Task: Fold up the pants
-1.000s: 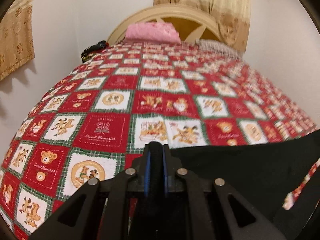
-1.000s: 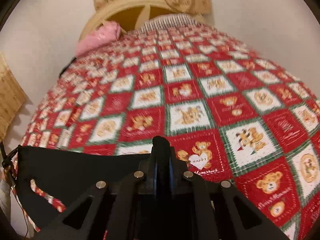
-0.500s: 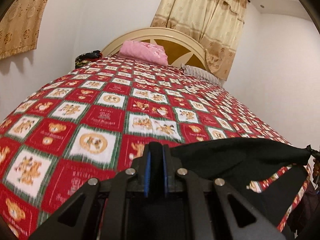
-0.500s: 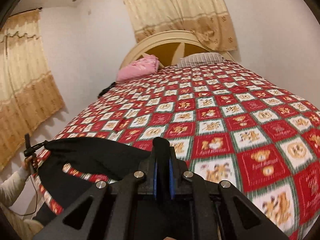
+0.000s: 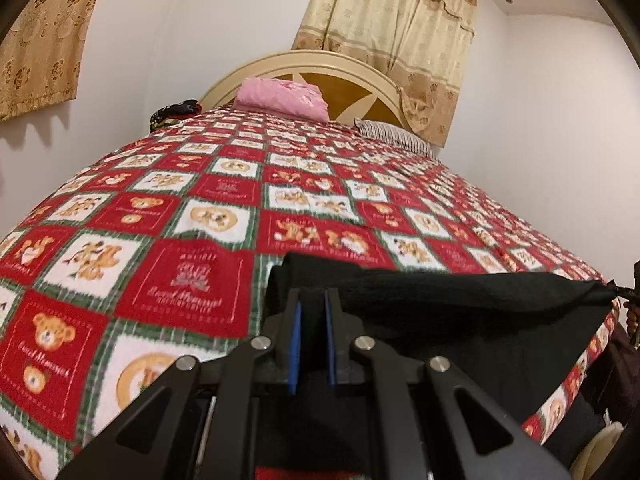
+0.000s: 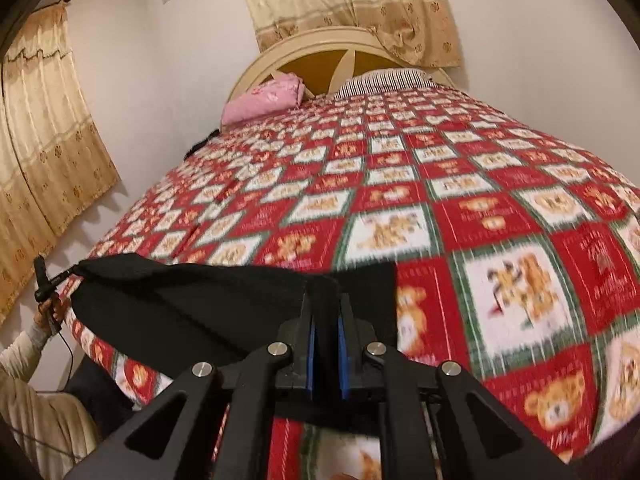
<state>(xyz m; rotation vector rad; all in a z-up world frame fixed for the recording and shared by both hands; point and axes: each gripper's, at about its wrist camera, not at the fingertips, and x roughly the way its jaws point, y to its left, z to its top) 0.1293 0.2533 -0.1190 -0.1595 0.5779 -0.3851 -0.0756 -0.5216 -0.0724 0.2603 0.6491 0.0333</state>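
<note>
We hold the black pants (image 5: 460, 320) stretched between our two grippers over the near edge of the bed, above the red, white and green bedspread (image 5: 224, 216). The left gripper (image 5: 312, 300) has its jaws closed almost fully, with black cloth pinched between the blue pads; the right gripper (image 6: 326, 312) is closed the same way on the other end of the cloth. In the left wrist view the pants run from the jaws off to the right, and in the right wrist view (image 6: 192, 300) they run off to the left, where our other hand (image 6: 50, 312) shows at the frame edge.

The quilt squares carry teddy bears and script lettering. One red square near the left gripper seems to read "Sweet Memories", though the blur keeps us from being sure; the smaller lines we cannot read.

At the far end lie a pink pillow (image 5: 282, 96) and a striped pillow (image 5: 394, 136) against the cream headboard (image 5: 320, 62), with beige curtains (image 5: 392, 24) behind.
</note>
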